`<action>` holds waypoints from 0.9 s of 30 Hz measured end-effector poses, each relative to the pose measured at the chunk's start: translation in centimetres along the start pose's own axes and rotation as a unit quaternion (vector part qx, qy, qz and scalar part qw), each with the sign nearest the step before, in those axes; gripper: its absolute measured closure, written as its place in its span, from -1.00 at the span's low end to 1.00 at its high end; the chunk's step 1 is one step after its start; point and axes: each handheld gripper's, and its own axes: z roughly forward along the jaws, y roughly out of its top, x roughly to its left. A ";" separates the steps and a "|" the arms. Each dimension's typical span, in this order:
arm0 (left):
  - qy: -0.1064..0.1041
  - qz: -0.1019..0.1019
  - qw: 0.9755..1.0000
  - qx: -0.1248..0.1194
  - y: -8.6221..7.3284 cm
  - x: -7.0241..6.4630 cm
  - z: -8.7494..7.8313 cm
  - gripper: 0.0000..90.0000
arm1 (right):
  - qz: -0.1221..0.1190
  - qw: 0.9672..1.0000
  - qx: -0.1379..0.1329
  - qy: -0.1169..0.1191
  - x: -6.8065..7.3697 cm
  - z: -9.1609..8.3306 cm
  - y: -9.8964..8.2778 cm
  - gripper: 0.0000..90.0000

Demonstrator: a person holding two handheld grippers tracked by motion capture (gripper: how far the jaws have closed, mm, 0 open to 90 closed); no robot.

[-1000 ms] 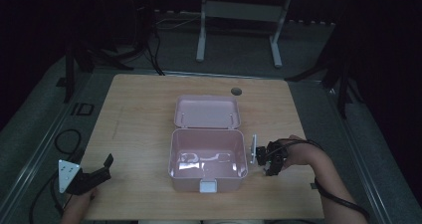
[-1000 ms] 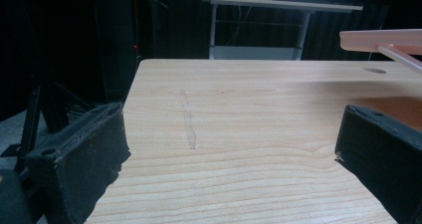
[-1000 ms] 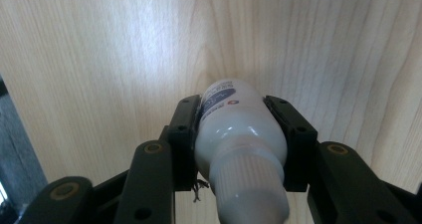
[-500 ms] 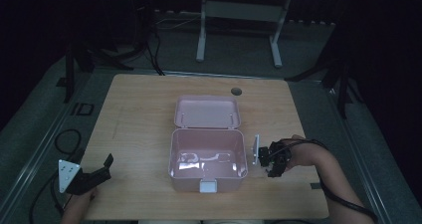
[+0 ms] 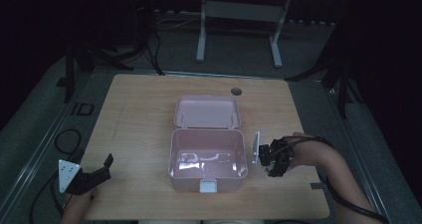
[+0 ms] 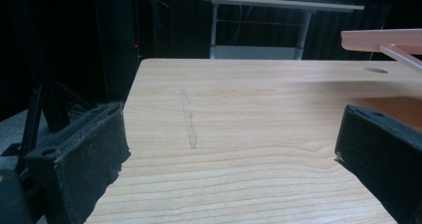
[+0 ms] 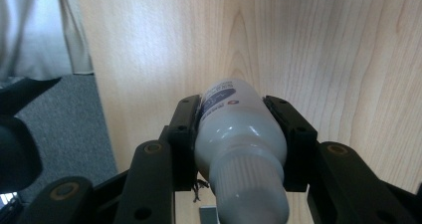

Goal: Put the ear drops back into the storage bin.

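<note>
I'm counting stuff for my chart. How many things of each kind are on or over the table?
Pink box with open lid: 1
White bottle, held in the right gripper: 1
Grippers: 2, the left gripper and the right gripper
Total: 4

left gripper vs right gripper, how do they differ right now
The left gripper has its jaws spread wide with nothing between them; the right gripper is shut on a white bottle. The left sits at the table's near left corner, the right beside the open pink box.
</note>
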 end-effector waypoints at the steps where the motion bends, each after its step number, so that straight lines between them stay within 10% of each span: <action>1: 0.000 0.000 1.000 0.000 0.0 0.0 0.0 -0.99 | 0.000 1.000 0.000 0.000 0.0 0.0 0.0 0.33; 27: -0.001 -0.001 1.000 -0.001 0.0 0.0 0.0 -0.99 | -0.022 0.999 -0.015 -0.034 0.2 -6.9 4.0 0.33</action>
